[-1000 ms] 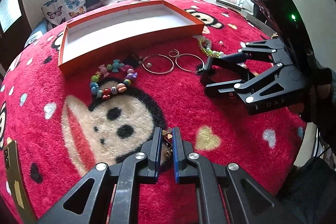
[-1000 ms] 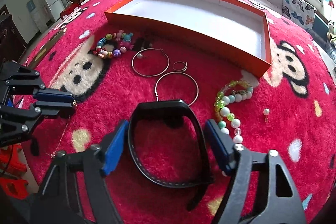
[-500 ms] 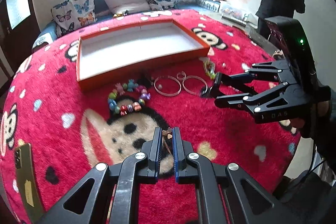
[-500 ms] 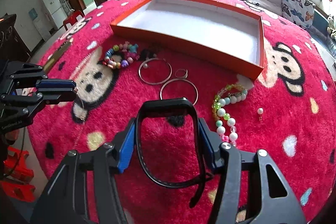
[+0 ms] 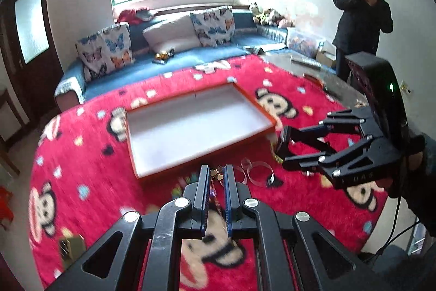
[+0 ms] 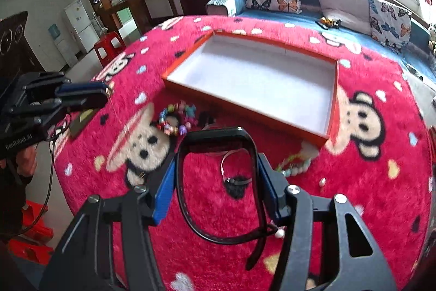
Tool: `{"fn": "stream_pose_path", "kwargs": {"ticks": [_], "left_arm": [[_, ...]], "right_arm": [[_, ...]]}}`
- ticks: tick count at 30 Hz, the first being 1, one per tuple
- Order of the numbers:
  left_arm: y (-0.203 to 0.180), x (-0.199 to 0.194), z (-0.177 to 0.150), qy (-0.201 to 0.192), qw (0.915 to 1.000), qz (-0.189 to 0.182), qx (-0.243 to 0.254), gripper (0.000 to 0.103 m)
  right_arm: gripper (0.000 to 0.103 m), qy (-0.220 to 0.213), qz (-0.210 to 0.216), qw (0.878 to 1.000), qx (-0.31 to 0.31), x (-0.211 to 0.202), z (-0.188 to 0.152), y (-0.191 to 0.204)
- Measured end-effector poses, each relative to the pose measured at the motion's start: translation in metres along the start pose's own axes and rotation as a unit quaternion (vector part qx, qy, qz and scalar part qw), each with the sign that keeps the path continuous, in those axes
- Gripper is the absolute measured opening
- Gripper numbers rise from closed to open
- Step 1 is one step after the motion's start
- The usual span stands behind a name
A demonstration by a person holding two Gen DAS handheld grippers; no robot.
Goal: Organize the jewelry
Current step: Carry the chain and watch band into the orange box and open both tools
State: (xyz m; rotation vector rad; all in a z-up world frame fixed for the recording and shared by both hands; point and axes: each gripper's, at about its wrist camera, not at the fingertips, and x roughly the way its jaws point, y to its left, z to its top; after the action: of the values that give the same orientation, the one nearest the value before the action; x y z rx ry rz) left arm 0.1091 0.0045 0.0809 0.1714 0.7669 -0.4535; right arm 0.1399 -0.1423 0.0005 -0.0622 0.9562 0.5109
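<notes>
The left hand-held gripper (image 5: pixel 217 176) is pinched nearly shut on a thin gold chain necklace (image 5: pixel 215 183), small heart charms showing at the fingertips and the chain hanging straight down. "GenRobot.AI" is printed on that gripper's body in the right wrist view. On the red monkey-print plush cover (image 6: pixel 368 182) of the round table, a colourful bead bracelet (image 6: pixel 177 119) lies left of centre, just in front of the orange tray (image 6: pixel 331 111). The tray is white inside, its long axis running left to right. Silver hoops (image 5: pixel 257 171) lie near its front wall, and a green-and-white bead strand (image 6: pixel 297 162) lies off its right front corner. The right hand-held gripper (image 6: pixel 218 179) has just been closing and grips a black strap loop (image 6: pixel 218 135) at half width, the loop's long axis running along the fingers toward the tray. Behind are a blue sofa (image 5: pixel 190 59) with butterfly cushions, a window, and a person (image 5: pixel 359 18) in a dark coat holding a phone.
</notes>
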Motion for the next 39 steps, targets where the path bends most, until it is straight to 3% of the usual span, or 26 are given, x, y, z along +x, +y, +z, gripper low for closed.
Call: {"fn": "stream_pose_path", "kwargs": {"ticks": [11, 18, 27, 39], "left_arm": [[0.043, -0.002, 0.101, -0.042, 0.9988, 0.026, 0.006, 0.010], [0.072, 0.050, 0.133, -0.012, 0.9989, 0.046, -0.003, 0.010], [0.096, 0.144, 0.095, 0.062, 0.9972, 0.026, -0.034, 0.010], [0.105, 0.219, 0.038, 0.150, 0.9874, 0.027, -0.043, 0.010]], "right_arm": [[0.055, -0.025, -0.004, 1.000, -0.001, -0.002, 0.065, -0.024], [0.056, -0.022, -0.033, 0.999, 0.003, 0.030, 0.098, -0.051], [0.056, 0.024, -0.047, 0.998, 0.038, 0.094, 0.099, -0.079], [0.059, 0.066, -0.062, 0.995, 0.042, 0.132, 0.083, -0.081]]}}
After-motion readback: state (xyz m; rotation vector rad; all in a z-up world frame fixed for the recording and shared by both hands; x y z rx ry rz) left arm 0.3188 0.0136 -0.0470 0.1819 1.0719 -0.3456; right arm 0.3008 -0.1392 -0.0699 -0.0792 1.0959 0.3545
